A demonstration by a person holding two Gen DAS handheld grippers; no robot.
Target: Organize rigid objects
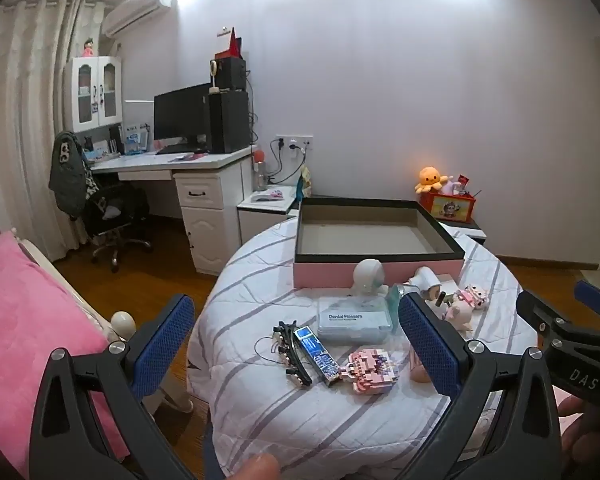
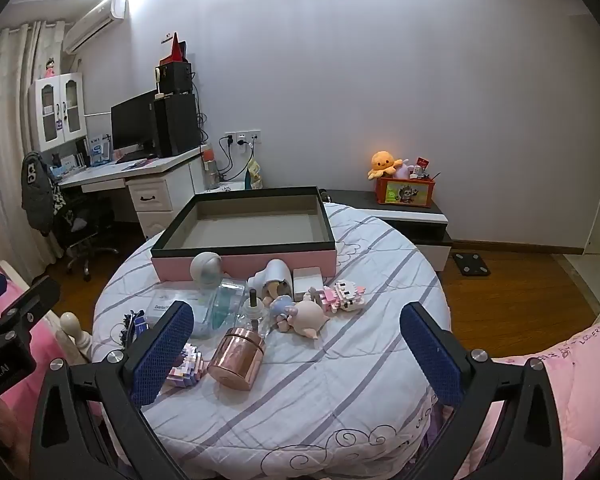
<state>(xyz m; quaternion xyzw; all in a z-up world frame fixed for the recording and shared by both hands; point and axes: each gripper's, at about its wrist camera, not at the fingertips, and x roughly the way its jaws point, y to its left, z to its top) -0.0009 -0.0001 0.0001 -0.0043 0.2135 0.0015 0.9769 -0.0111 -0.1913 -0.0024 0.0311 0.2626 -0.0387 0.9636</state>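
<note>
Left gripper [image 1: 296, 344]: spread wide, empty, touching nothing; hovering above the near edge of the round table [image 1: 340, 420], angled slightly down.
Right gripper [image 2: 296, 344]: likewise spread wide and empty, hovering just short of the clutter.
Nearest to left: hair clips [image 1: 290, 354], blue patterned stick [image 1: 316, 356], pink block figure [image 1: 370, 370], dental flosser case [image 1: 354, 320].
Nearest to right: rose-gold jar [image 2: 238, 362] lying on its side, small glass bottle [image 2: 254, 310], pale pig figure [image 2: 306, 320], pink block toy [image 2: 344, 294].
Destination: pink box [image 2: 244, 236] with black rim, open and empty, at the table's far side, just behind the items.
Step in hand (a judgement): first pick, nothing moved yet.
Doing it well: taking one isolated item at a time, pads squarely across its sides; gripping the jar across its round body, since likely to roll.
</note>
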